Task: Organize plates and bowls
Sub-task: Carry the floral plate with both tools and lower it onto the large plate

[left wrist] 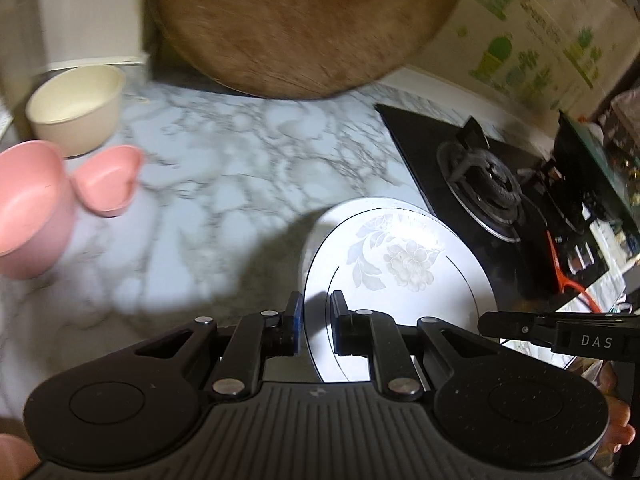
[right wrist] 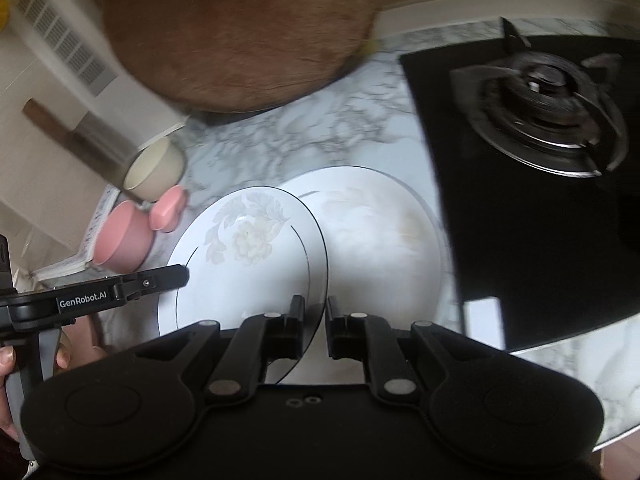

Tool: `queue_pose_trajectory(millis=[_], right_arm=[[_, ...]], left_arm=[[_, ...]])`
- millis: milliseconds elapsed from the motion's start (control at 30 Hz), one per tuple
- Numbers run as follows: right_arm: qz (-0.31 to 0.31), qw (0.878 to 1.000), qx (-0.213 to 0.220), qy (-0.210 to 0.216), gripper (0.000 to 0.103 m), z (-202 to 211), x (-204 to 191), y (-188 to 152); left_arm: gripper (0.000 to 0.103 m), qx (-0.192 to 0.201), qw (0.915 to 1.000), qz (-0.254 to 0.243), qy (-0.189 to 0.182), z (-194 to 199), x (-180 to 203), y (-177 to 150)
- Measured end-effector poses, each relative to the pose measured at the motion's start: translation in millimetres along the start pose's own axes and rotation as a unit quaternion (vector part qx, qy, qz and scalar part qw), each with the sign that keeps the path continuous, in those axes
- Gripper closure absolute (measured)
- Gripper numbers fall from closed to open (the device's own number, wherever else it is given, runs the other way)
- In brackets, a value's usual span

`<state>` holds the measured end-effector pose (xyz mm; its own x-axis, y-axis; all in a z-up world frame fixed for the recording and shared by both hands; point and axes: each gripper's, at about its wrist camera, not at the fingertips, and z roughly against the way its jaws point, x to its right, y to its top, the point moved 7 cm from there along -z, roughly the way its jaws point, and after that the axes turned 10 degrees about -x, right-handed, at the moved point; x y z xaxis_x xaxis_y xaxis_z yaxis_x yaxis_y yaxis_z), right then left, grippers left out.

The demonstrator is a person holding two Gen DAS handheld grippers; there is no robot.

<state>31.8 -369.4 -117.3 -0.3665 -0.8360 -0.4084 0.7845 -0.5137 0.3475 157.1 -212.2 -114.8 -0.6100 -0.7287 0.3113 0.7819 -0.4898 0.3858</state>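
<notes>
A white plate with a grey flower print [left wrist: 400,264] [right wrist: 248,256] is held tilted above the marble counter [left wrist: 224,184] by both grippers at opposite rims. My left gripper [left wrist: 316,320] is shut on its left rim; it also shows in the right wrist view [right wrist: 176,276]. My right gripper [right wrist: 314,328] is shut on its right rim; it also shows in the left wrist view [left wrist: 492,326]. A second white plate [right wrist: 384,232] lies flat on the counter under it. A cream bowl [left wrist: 76,108] [right wrist: 154,172], a round pink bowl [left wrist: 28,208] [right wrist: 122,240] and a heart-shaped pink dish [left wrist: 108,184] [right wrist: 168,208] stand at the left.
A round wooden board [left wrist: 304,24] [right wrist: 236,32] leans at the back of the counter. A black gas hob [left wrist: 480,184] [right wrist: 540,128] borders the plates on the right. A cleaver [right wrist: 80,144] rests by the cream bowl.
</notes>
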Motion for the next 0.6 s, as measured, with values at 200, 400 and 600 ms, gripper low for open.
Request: queue_pose_trajectory(millis=[200, 400, 600], right_arm=[[-0.022, 1.000, -0.003, -0.016, 0.091, -4, 32, -1], [-0.024, 1.000, -0.008, -0.018, 0.091, -8, 43, 0], [-0.021, 1.000, -0.013, -0.014, 0.091, -12, 44, 5]], left_arm=[[0.090, -0.017, 0.9998, -0.011, -0.004, -30, 18, 6], [0.090, -0.023, 0.9996, -0.013, -0.006, -43, 20, 11], [0.090, -0.032, 0.9994, -0.005, -0.005, -53, 15, 13]])
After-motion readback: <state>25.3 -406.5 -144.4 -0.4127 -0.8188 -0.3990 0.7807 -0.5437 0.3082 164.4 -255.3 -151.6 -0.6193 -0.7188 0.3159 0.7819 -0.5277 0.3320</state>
